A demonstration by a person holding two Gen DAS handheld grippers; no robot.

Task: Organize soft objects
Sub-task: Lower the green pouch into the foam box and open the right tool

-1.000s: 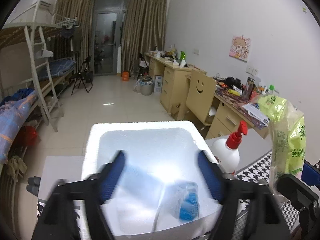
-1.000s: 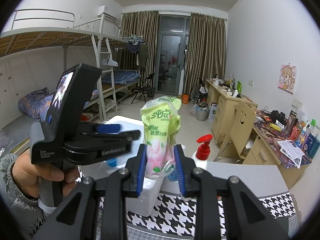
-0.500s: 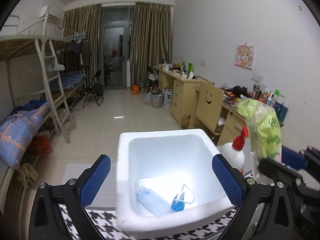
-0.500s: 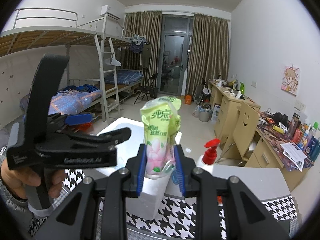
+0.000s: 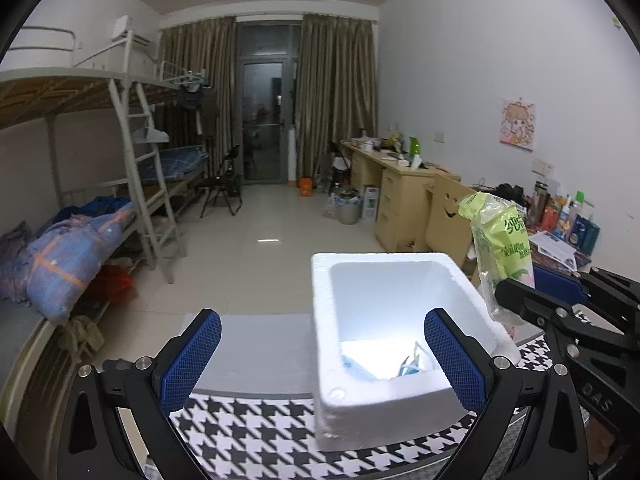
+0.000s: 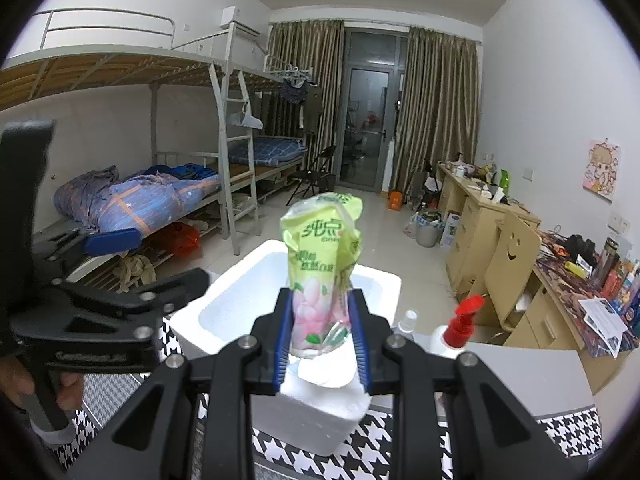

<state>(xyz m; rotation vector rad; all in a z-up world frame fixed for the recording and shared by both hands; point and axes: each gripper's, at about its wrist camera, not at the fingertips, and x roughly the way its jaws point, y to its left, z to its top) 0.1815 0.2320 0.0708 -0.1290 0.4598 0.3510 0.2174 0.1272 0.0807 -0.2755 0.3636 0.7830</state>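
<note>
white foam box [image 5: 400,364] now sits off to the right of the left gripper [image 5: 320,360], which has backed out w/ jaws spread wide & empty, leaving a blue face mask [image 5: 356,368] on the box floor. right gripper [image 6: 320,332] stays clamped on the green tissue pack [image 6: 322,264], upright just over the box's near rim, so prob the pack drops in next.

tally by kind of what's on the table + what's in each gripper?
Foam box: 1
Face mask in the box: 1
Green tissue pack, held by right gripper: 1
Pump bottle: 1
Left gripper: open, holding 0
Total: 4
</note>
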